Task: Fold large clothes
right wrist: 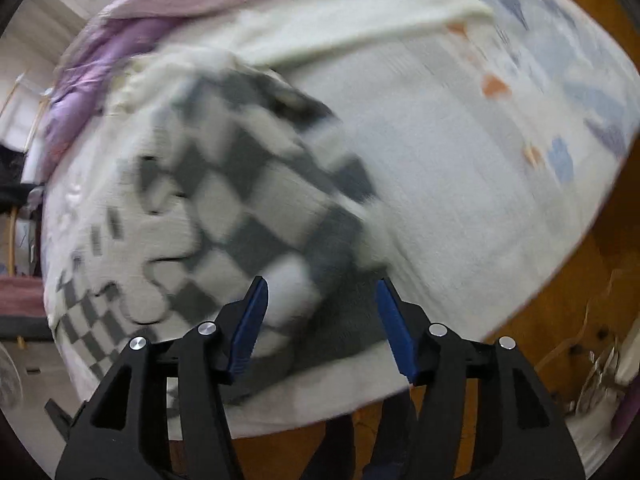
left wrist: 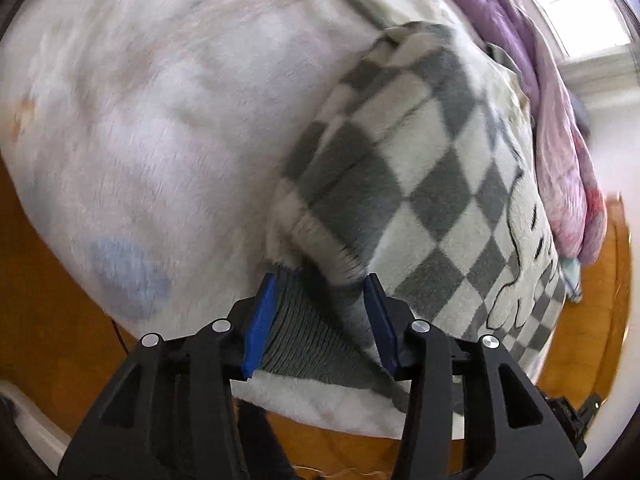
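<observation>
A fleece garment with a grey-and-cream diamond check (left wrist: 404,184) and a black-outlined cartoon lies on a white bed sheet (left wrist: 160,120). Its grey ribbed hem (left wrist: 316,336) sits between the blue fingers of my left gripper (left wrist: 322,280), whose jaws stand apart with the cloth bunched between them. In the right wrist view the same garment (right wrist: 224,208) is blurred by motion. My right gripper (right wrist: 322,284) is open just above the garment's grey edge (right wrist: 344,320), with cloth between the fingers but not clamped.
A purple-pink quilt (left wrist: 560,128) is heaped along the far side of the bed, also in the right wrist view (right wrist: 132,28). The bed's wooden frame (left wrist: 52,288) borders the sheet. A window is bright at the back.
</observation>
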Demonstrator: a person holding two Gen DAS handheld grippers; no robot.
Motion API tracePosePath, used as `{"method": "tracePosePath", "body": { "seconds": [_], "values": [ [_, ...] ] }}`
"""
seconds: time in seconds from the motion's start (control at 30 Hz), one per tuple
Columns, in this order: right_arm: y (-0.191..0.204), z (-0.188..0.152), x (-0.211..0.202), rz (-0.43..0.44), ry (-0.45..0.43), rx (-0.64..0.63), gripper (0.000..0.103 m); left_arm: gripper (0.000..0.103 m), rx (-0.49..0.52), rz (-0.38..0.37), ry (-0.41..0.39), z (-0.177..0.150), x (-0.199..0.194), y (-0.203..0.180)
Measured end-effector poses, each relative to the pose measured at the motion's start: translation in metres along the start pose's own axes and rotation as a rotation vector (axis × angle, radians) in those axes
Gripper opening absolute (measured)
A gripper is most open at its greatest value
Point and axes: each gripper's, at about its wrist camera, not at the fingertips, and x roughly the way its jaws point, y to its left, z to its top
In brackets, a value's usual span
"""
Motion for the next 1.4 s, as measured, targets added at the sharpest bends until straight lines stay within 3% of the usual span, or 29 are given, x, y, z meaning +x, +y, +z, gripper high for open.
{"method": "tracePosePath", "body": {
  "seconds": [0.07,0.13,0.2,0.3,0.4,0.5,0.63,0.77,0.87,0.97,1.13,1.2,1.27,1.37,1.4],
  "values": [
    [0.04,0.007,-0.008,0.067,-0.074,-0.092,0.045,0.046,-0.011,-0.008,0.02,-0.003,0.008,0.004],
    [0.083,0.015,-0.007,0.152,-0.135,-0.182,0.027,0.046,-0.002,0.004,0.024,-0.008,0.009,0.009],
    [0.134,0.023,0.01,0.264,-0.14,-0.263,0.011,0.046,-0.009,0.008,0.019,-0.011,0.011,0.007],
    [0.19,0.034,0.047,0.318,-0.128,-0.334,0.003,0.047,-0.026,-0.001,0.024,-0.008,0.015,0.007],
    [0.226,0.049,0.106,0.309,-0.037,-0.337,0.002,0.049,-0.01,-0.002,0.037,-0.005,0.017,0.007],
    [0.235,0.058,0.164,0.252,0.088,-0.311,0.0,0.056,-0.019,-0.014,0.037,-0.004,0.021,0.003],
    [0.23,0.058,0.163,0.271,0.097,-0.289,0.0,0.061,-0.059,-0.05,0.05,-0.002,0.012,0.023],
    [0.21,0.02,0.142,0.236,0.159,-0.324,0.0,0.061,-0.073,-0.063,0.062,-0.005,0.011,0.027],
    [0.185,-0.023,0.151,0.207,0.245,-0.327,0.0,0.061,-0.076,-0.068,0.069,-0.007,0.012,0.027],
    [0.169,-0.037,0.157,0.244,0.192,-0.33,0.0,0.061,-0.078,-0.056,0.088,-0.011,0.016,0.028],
    [0.175,-0.027,0.165,0.262,0.199,-0.33,0.0,0.06,-0.067,-0.069,0.092,-0.01,0.018,0.031],
    [0.167,-0.025,0.157,0.293,0.19,-0.323,0.0,0.046,-0.077,-0.09,0.095,-0.008,0.018,0.034],
    [0.161,-0.03,0.143,0.315,0.167,-0.34,0.004,0.009,-0.064,-0.116,0.095,-0.007,0.017,0.03],
    [0.162,-0.051,0.116,0.372,0.128,-0.413,0.014,0.008,-0.021,-0.144,0.065,-0.005,0.002,0.02],
    [0.166,-0.061,0.107,0.386,0.115,-0.441,0.024,0.007,-0.014,-0.165,0.054,-0.004,-0.005,0.016]
  ]
}}
